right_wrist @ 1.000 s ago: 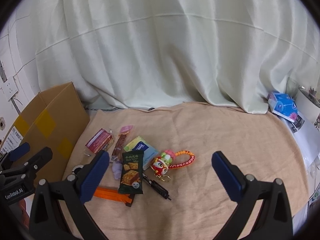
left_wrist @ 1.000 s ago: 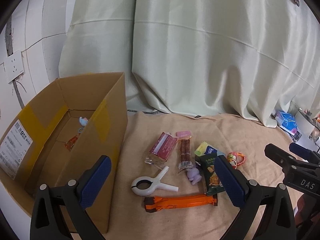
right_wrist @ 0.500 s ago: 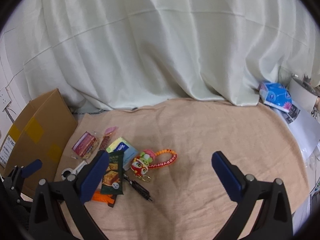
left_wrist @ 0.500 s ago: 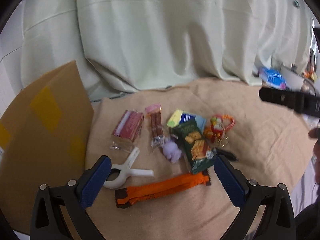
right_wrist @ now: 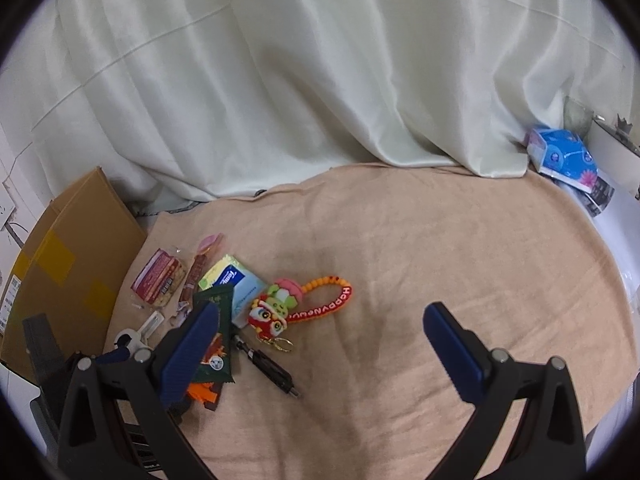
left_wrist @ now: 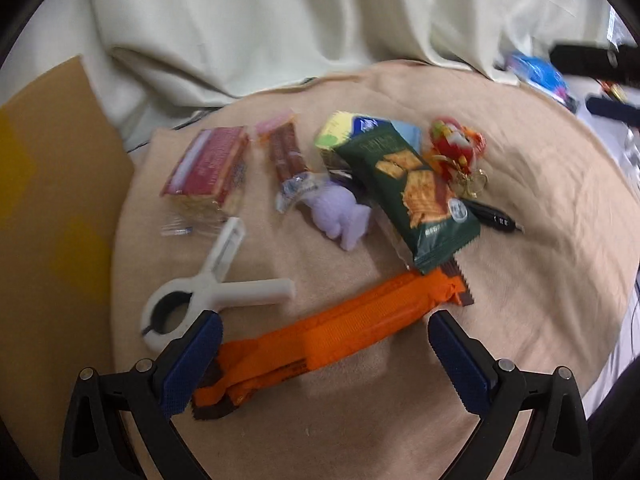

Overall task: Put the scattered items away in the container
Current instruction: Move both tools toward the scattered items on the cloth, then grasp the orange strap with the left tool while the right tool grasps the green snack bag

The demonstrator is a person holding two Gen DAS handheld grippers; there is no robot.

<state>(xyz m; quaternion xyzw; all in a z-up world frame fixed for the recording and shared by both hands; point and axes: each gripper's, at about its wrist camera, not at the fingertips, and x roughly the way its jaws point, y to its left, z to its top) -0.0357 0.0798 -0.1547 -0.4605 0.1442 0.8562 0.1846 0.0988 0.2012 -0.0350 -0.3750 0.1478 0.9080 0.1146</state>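
Note:
My left gripper [left_wrist: 325, 354] is open and empty, low over the long orange snack wrapper [left_wrist: 320, 332], which lies between its fingers. A white clamp [left_wrist: 208, 292], a red biscuit pack [left_wrist: 208, 168], a sausage stick [left_wrist: 286, 154], a purple toy [left_wrist: 340, 210], a green cracker pack [left_wrist: 412, 184], a tissue pack [left_wrist: 360, 128], a red keychain toy [left_wrist: 456, 148] and a black pen [left_wrist: 494, 218] lie beyond it. The cardboard box [left_wrist: 48, 184] stands at the left. My right gripper [right_wrist: 320, 352] is open and empty above the cloth, right of the keychain toy [right_wrist: 276, 308] and the pen [right_wrist: 268, 366].
A beige cloth [right_wrist: 440, 260] covers the table. A pale curtain [right_wrist: 300, 80] hangs behind it. A blue tissue packet [right_wrist: 564, 158] lies at the far right edge. The left gripper shows at the lower left of the right wrist view [right_wrist: 120, 354].
My left gripper has swung from the box to the right and come down close over the orange wrapper. My right gripper has drifted right and back a little. Both stay open.

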